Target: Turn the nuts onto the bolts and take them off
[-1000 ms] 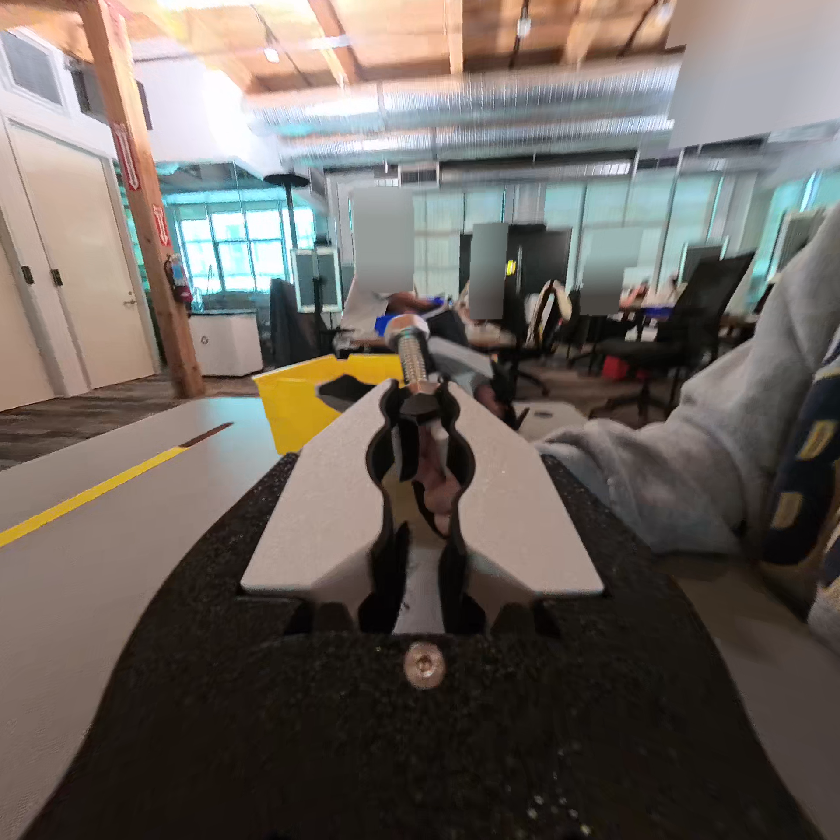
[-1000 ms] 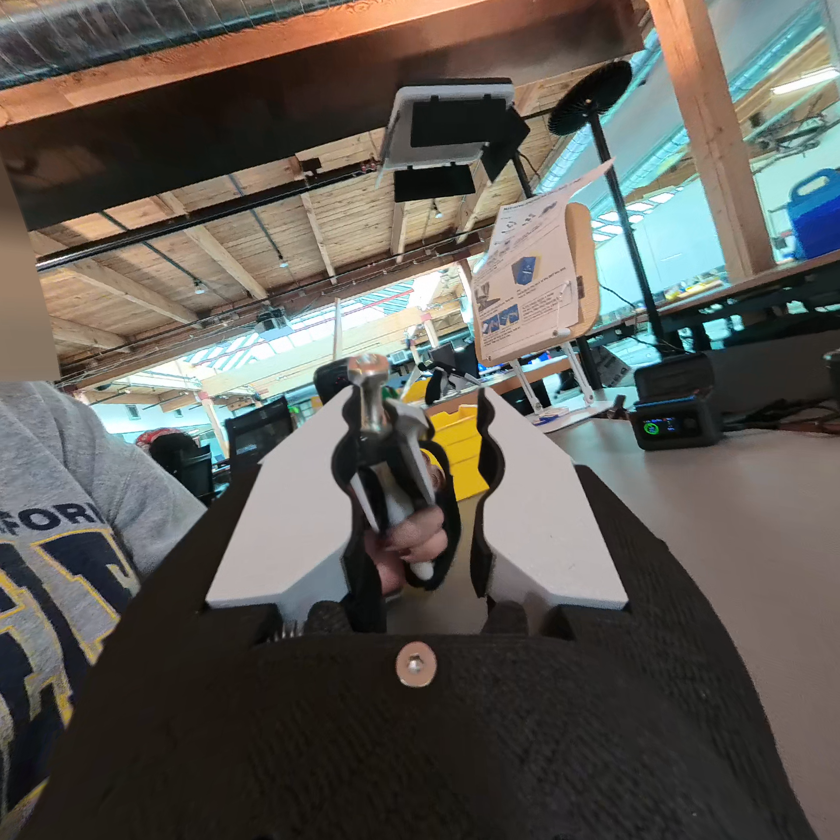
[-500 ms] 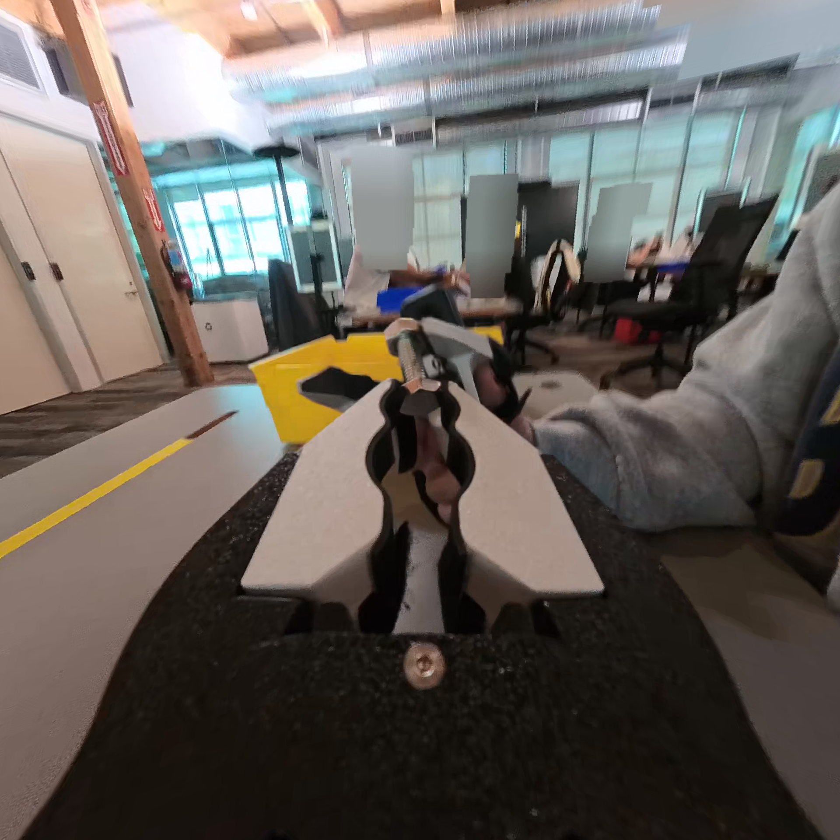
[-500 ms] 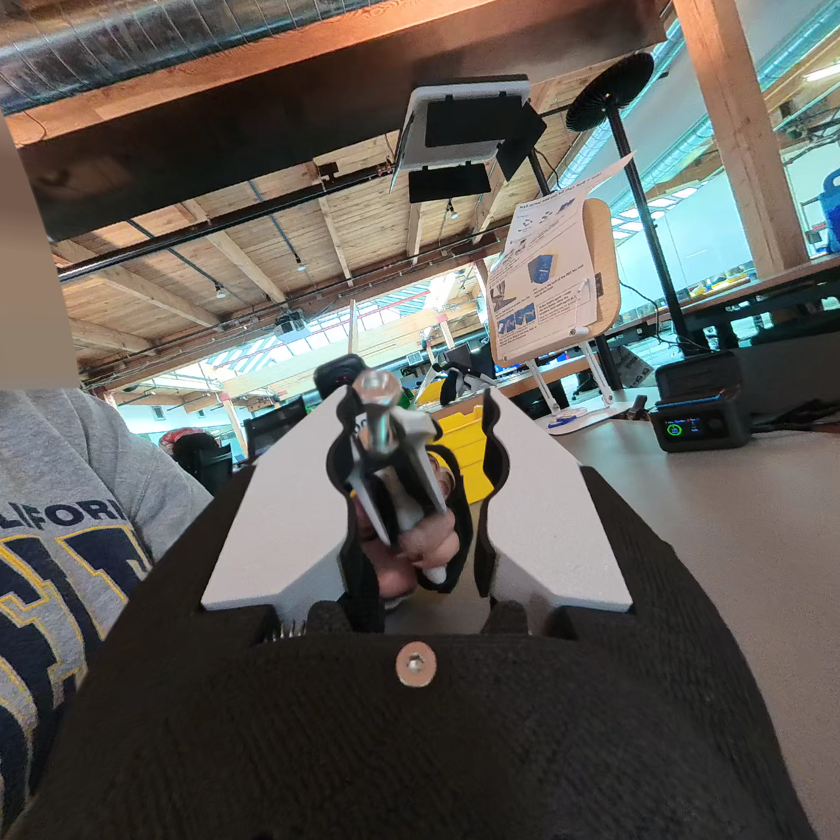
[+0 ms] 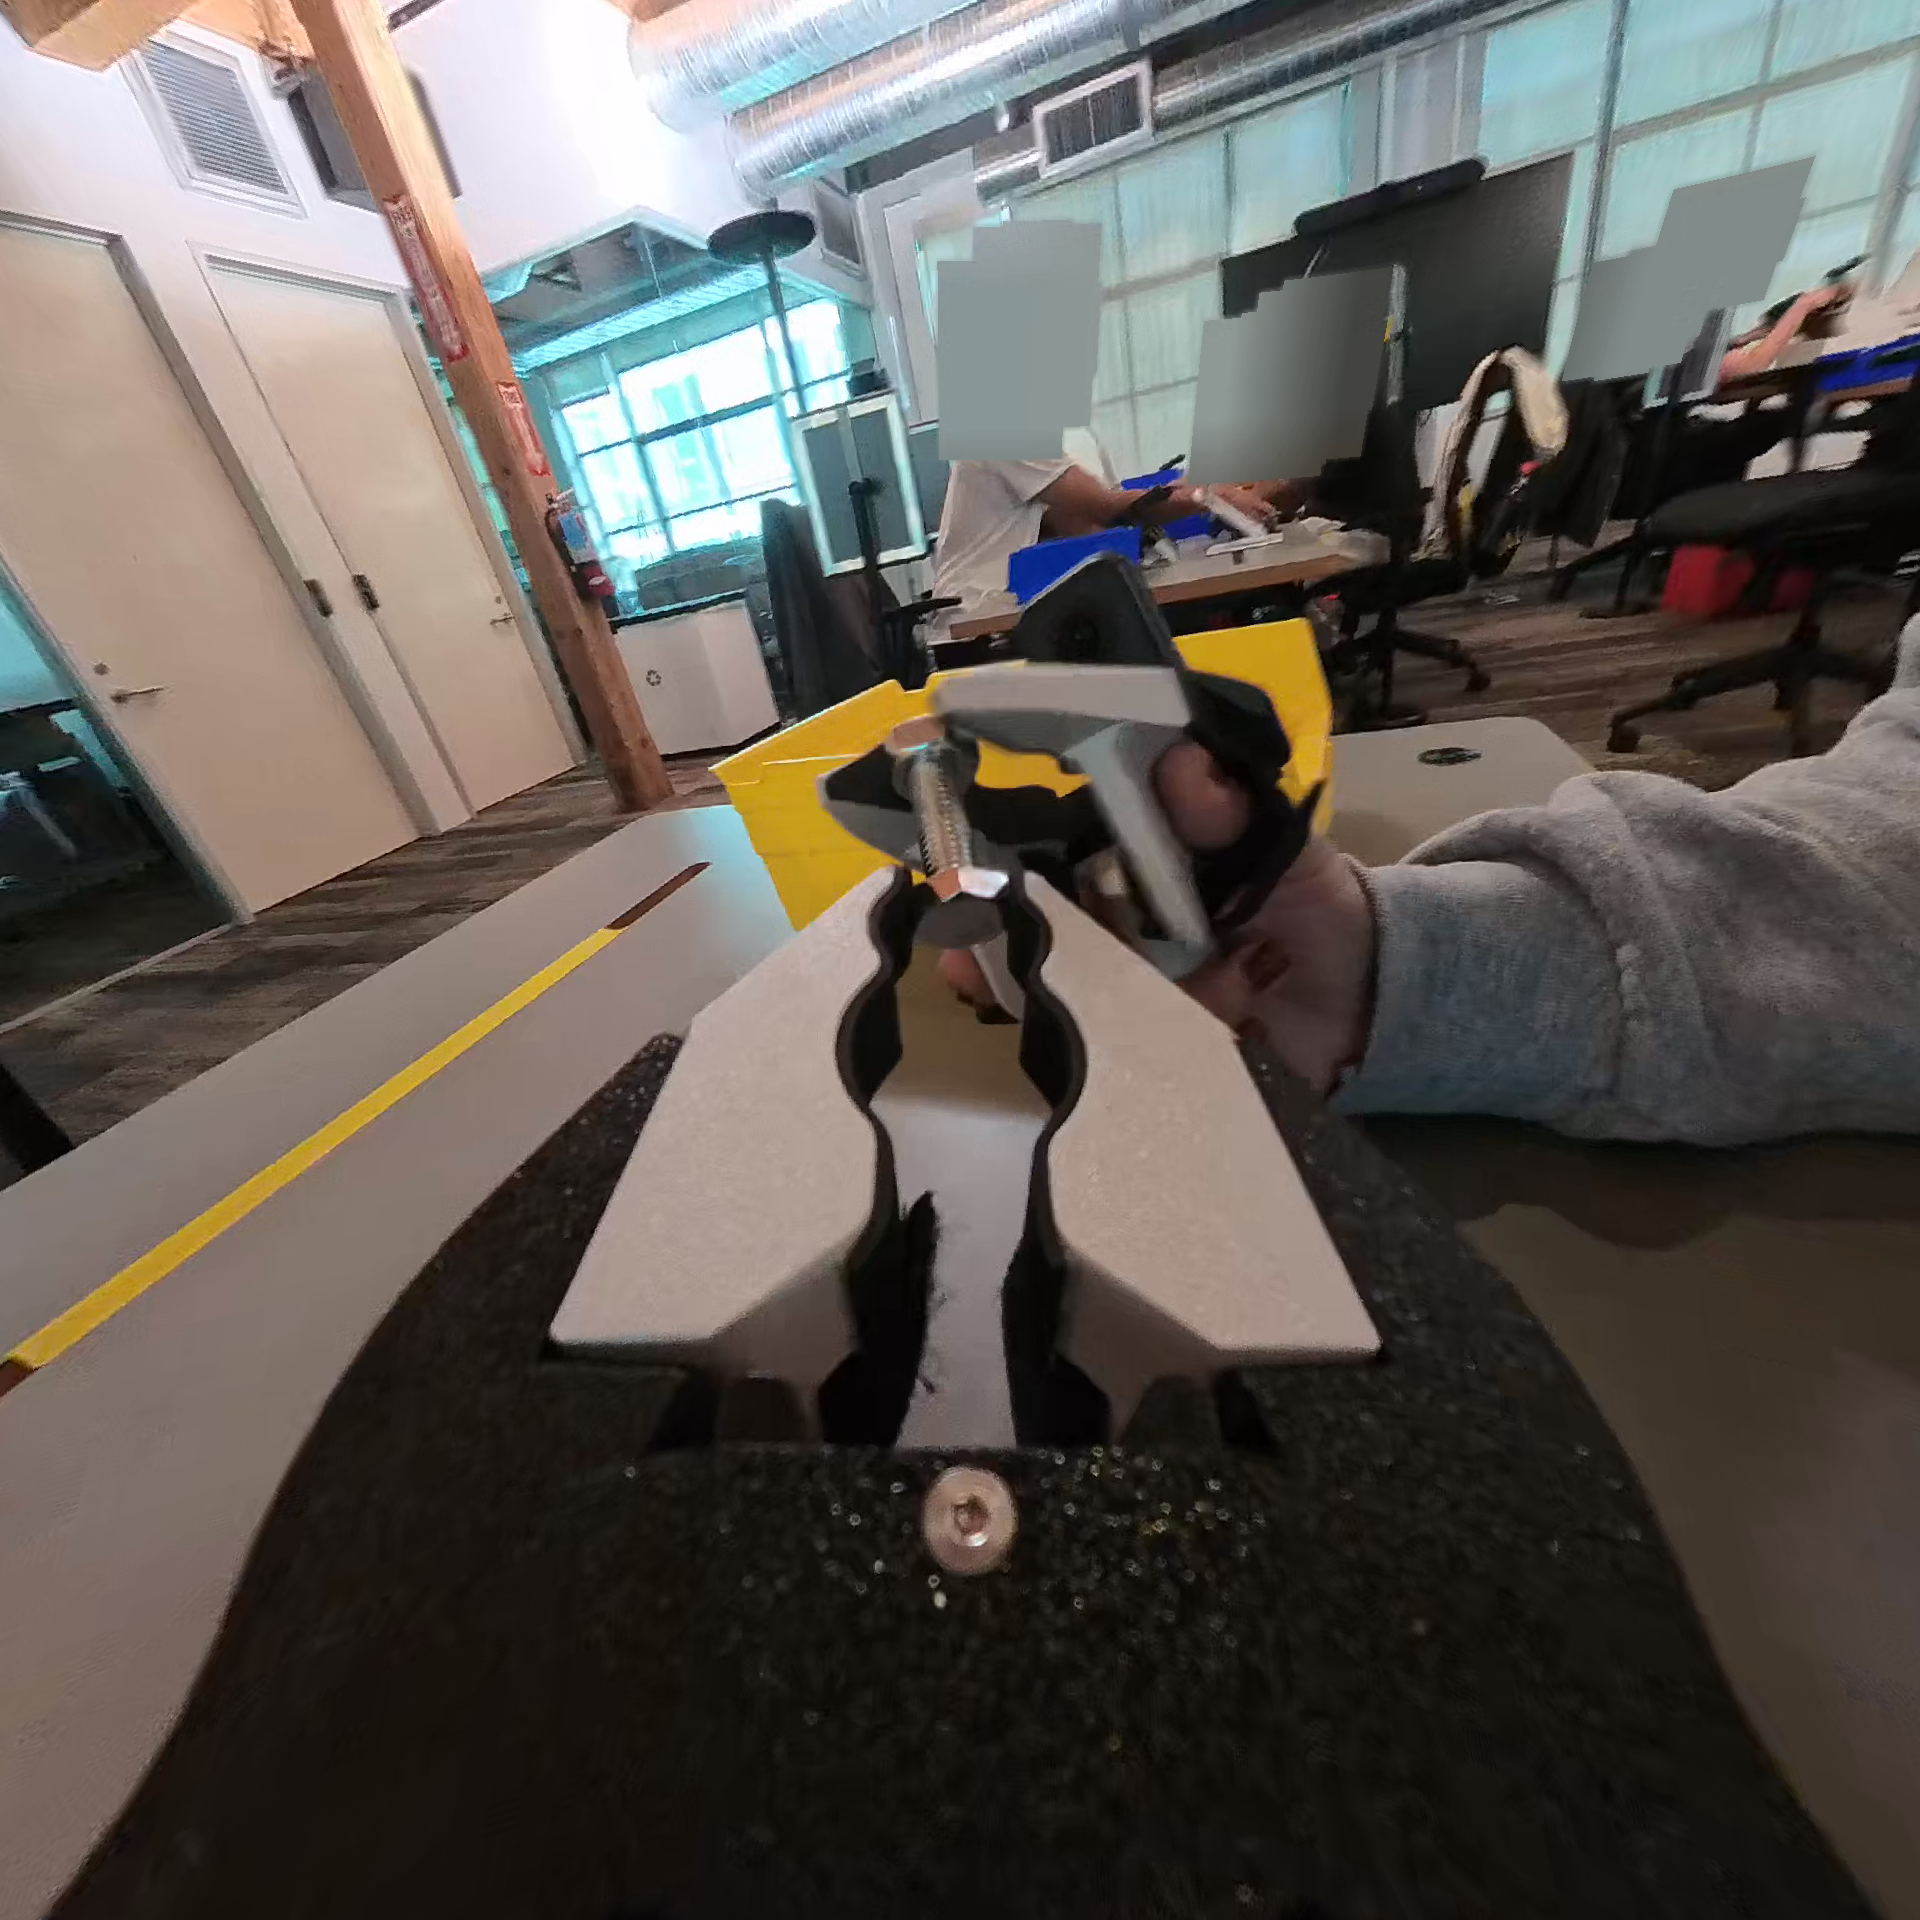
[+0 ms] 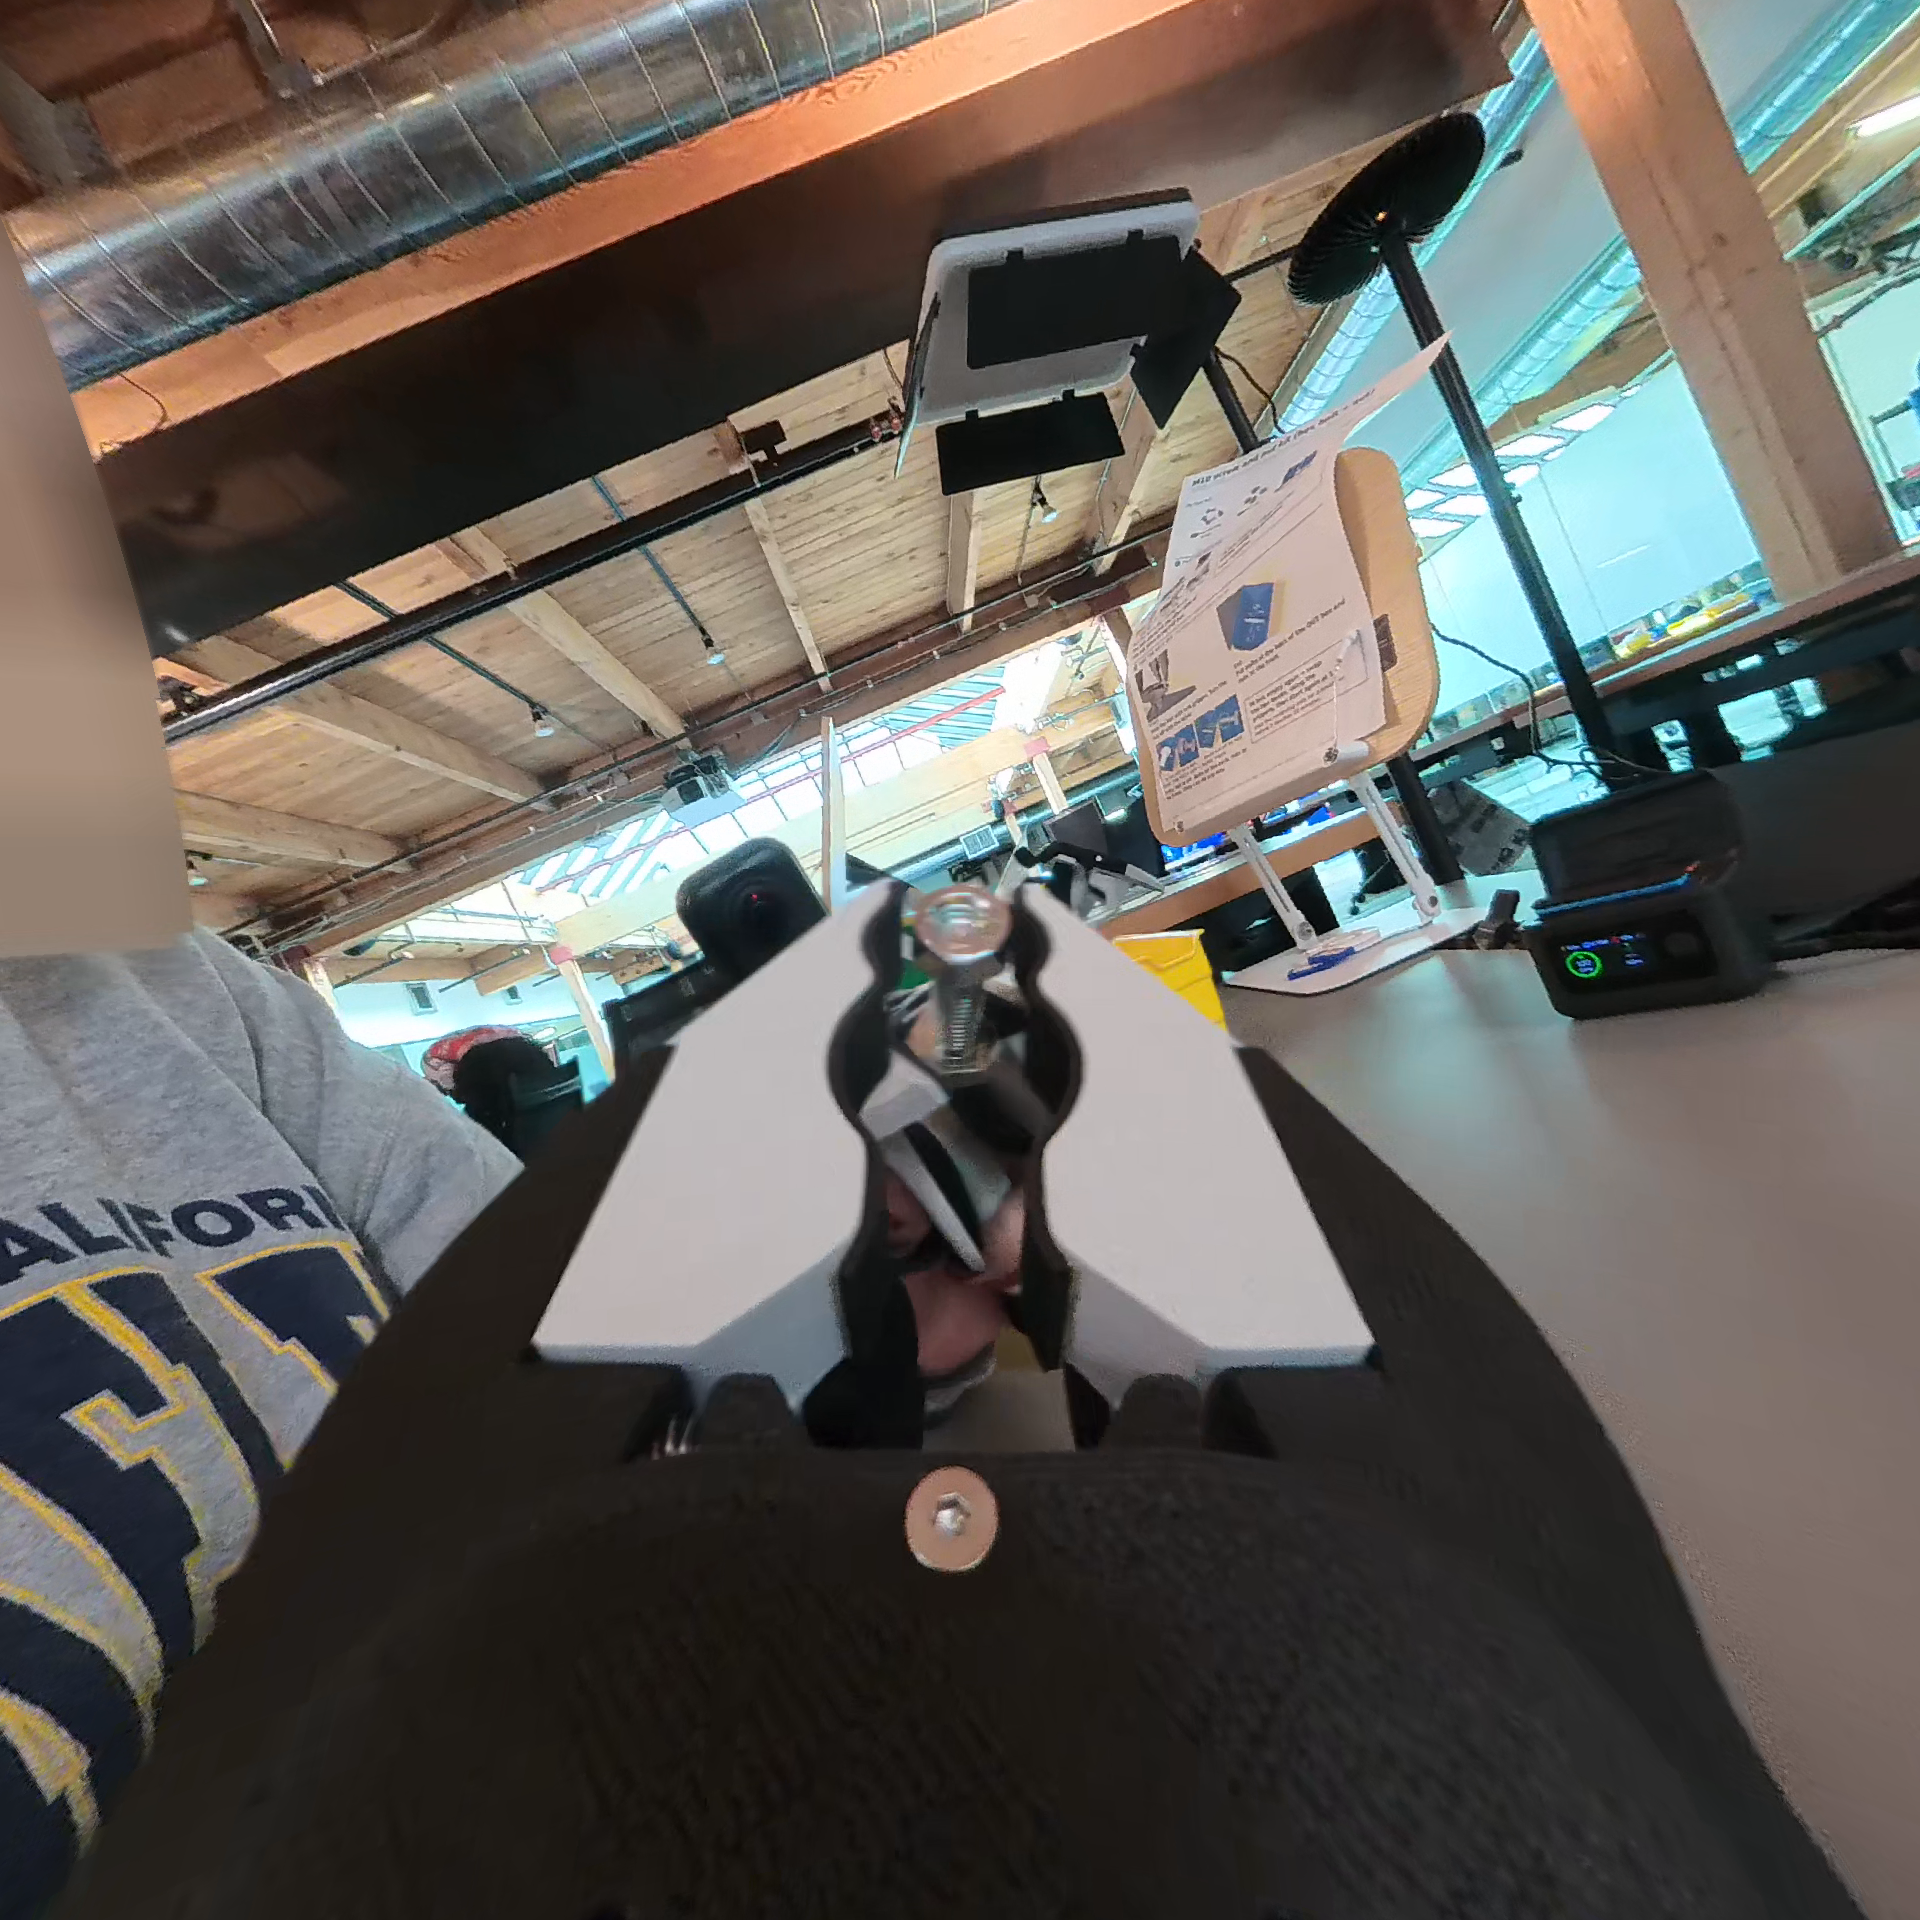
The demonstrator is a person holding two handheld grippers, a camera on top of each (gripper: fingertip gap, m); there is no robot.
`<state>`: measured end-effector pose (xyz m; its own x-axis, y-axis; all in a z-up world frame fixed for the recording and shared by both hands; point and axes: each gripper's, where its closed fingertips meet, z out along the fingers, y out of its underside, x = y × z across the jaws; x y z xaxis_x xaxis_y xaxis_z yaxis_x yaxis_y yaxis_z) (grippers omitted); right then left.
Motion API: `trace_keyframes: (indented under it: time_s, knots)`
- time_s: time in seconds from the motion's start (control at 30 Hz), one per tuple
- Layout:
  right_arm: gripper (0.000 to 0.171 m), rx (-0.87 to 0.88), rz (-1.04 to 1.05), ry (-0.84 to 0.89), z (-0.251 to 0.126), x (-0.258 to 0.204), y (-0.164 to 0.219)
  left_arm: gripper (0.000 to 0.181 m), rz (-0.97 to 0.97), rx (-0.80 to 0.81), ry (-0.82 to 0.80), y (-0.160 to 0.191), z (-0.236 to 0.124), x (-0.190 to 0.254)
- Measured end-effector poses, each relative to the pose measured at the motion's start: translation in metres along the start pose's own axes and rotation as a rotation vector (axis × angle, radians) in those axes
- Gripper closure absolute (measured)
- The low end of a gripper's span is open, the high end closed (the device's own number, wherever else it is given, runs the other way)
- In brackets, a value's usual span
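A silver bolt [image 5: 935, 810] with a hex nut [image 5: 968, 886] on its thread is held between both grippers above the grey table [image 5: 208, 1455]. My left gripper [image 5: 961, 896] is shut on the nut at its fingertips. My right gripper [image 6: 961, 920] is shut on the bolt's head [image 6: 961, 925]. The threaded shank [image 6: 961, 1003] runs away from the head toward the left gripper's white finger [image 6: 914, 1112]. In the left wrist view the right gripper [image 5: 914, 764] comes in from the right, held by a hand in a grey sleeve [image 5: 1610, 956].
A yellow bin [image 5: 1268, 675] stands on the table just behind the grippers, and a yellow tape line [image 5: 312, 1153] runs along the left. In the right wrist view a paper on a stand [image 6: 1278, 665] and a small black device with a lit screen [image 6: 1642, 945] stand at the right. Both grippers' tips are close together, under 4 cm apart.
My right gripper was open around the bolt head and has shut on it. The bolt has tilted left in the left wrist view. My left gripper still holds the nut.
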<state>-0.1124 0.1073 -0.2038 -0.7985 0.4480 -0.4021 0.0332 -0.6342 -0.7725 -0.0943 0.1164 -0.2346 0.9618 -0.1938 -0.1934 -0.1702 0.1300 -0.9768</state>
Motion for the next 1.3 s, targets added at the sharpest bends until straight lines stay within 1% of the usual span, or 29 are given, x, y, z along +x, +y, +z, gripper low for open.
trace_keyframes:
  time_s: [0.07,0.13,0.23,0.33,0.37,0.4,0.47,0.5,0.53,0.57,0.6,0.63,0.67,0.73,0.77,0.83,0.87,0.9,0.97,1.0,1.03,1.07,1.13,1.27,1.3]
  knots:
    - [0.155,-0.008,-0.010,-0.033,-0.001,-0.005,-0.001,0.165,-0.051,0.019,0.056,-0.004,0.000,0.005]
    - [0.155,-0.041,-0.043,-0.087,0.000,-0.015,0.000,0.166,-0.166,0.053,0.178,-0.011,-0.004,0.013]
    - [0.155,-0.123,-0.189,-0.143,0.003,-0.034,0.009,0.165,-0.502,0.076,0.473,-0.021,-0.016,0.029]
    - [0.155,-0.217,-0.343,-0.172,0.007,-0.047,0.024,0.165,-0.909,0.060,0.789,-0.027,-0.035,0.041]
    - [0.155,-0.249,-0.385,-0.186,0.008,-0.051,0.030,0.165,-1.017,0.054,0.890,-0.028,-0.041,0.046]
    - [0.155,-0.270,-0.424,-0.191,0.010,-0.055,0.034,0.165,-1.076,0.072,0.960,-0.029,-0.046,0.049]
    - [0.155,-0.283,-0.460,-0.182,0.012,-0.057,0.036,0.165,-1.173,0.102,1.046,-0.031,-0.050,0.049]
    - [0.155,-0.273,-0.452,-0.162,0.012,-0.054,0.033,0.166,-1.200,0.119,1.043,-0.031,-0.048,0.046]
    - [0.155,-0.255,-0.438,-0.131,0.012,-0.049,0.028,0.166,-1.212,0.140,1.002,-0.032,-0.042,0.040]
    - [0.155,-0.234,-0.419,-0.095,0.011,-0.043,0.022,0.165,-1.195,0.151,0.930,-0.029,-0.035,0.034]
    - [0.155,-0.216,-0.394,-0.056,0.009,-0.035,0.018,0.155,-1.144,0.155,0.841,-0.024,-0.029,0.028]
    - [0.156,-0.202,-0.364,-0.016,0.008,-0.028,0.014,0.135,-1.064,0.143,0.731,-0.017,-0.022,0.022]
    - [0.156,-0.188,-0.331,0.017,0.007,-0.020,0.012,0.122,-0.940,0.110,0.607,-0.008,-0.016,0.016]
    - [0.156,-0.164,-0.250,0.061,0.005,-0.009,0.011,0.114,-0.609,0.029,0.340,0.009,-0.009,0.002]
    - [0.156,-0.150,-0.207,0.069,0.005,-0.005,0.011,0.110,-0.439,0.008,0.226,0.011,-0.009,-0.005]
    - [0.156,-0.123,-0.124,0.078,0.005,0.000,0.011,0.120,-0.131,-0.023,0.054,0.006,-0.013,-0.012]
    - [0.155,-0.110,-0.090,0.076,0.005,0.002,0.011,0.126,0.000,-0.032,0.003,0.003,-0.014,-0.012]
    - [0.155,-0.099,-0.060,0.076,0.005,0.003,0.011,0.136,0.094,-0.044,-0.027,0.001,-0.015,-0.010]
    - [0.155,-0.081,-0.021,0.063,0.004,0.003,0.010,0.156,0.209,-0.069,-0.046,0.002,-0.015,-0.006]
    - [0.155,-0.079,-0.015,0.063,0.004,0.004,0.010,0.166,0.231,-0.078,-0.063,0.003,-0.014,-0.007]
    - [0.155,-0.082,-0.024,0.065,0.003,0.004,0.010,0.166,0.222,-0.083,-0.062,0.004,-0.013,-0.008]
    - [0.154,-0.089,-0.042,0.059,0.003,0.003,0.010,0.165,0.163,-0.080,-0.028,0.005,-0.013,-0.007]
    - [0.153,-0.106,-0.098,0.024,0.003,-0.004,0.009,0.165,-0.088,-0.022,0.121,-0.002,-0.014,0.000]
    - [0.155,-0.181,-0.290,-0.088,0.005,-0.030,0.015,0.166,-0.770,0.140,0.584,-0.020,-0.027,0.018]
    - [0.155,-0.200,-0.332,-0.111,0.005,-0.036,0.018,0.166,-0.921,0.149,0.698,-0.021,-0.030,0.023]
